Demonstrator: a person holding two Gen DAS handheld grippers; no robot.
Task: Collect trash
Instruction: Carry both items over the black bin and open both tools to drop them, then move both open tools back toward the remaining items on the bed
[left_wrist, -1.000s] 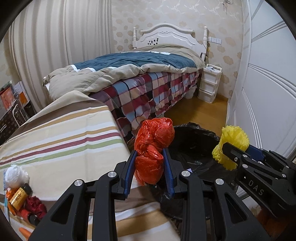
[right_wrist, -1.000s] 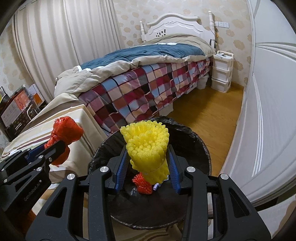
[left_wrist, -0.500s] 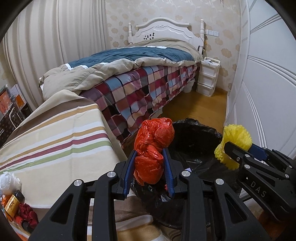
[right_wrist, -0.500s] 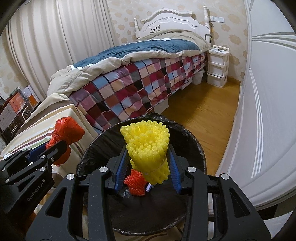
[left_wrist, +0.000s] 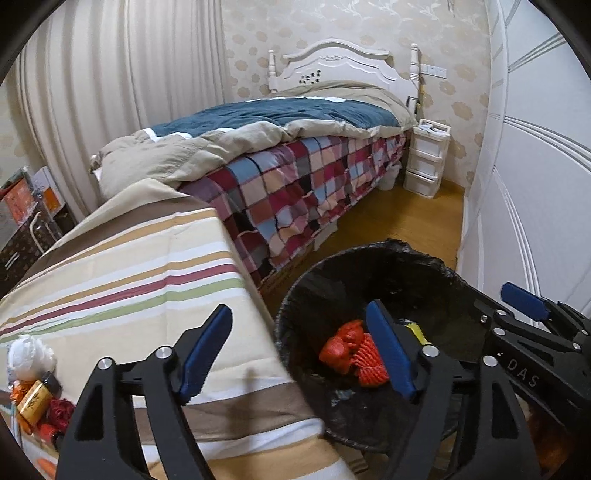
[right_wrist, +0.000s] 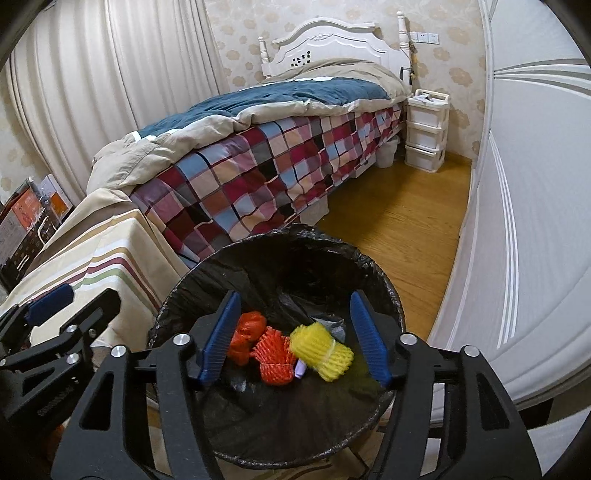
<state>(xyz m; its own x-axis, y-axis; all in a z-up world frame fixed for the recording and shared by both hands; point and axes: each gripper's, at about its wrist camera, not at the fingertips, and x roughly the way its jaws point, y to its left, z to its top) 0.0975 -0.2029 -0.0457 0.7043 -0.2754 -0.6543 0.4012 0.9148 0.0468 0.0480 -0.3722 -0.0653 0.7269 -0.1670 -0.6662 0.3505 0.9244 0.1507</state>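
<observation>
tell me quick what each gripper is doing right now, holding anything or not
left gripper: jaws opening, nothing between them.
right gripper: jaws opening, empty; the yellow foam net lies in the trash bin.

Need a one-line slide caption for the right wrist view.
Right gripper, jaws opening, above black-lined trash bin holding yellow foam net, orange foam net and red plastic bag.
</observation>
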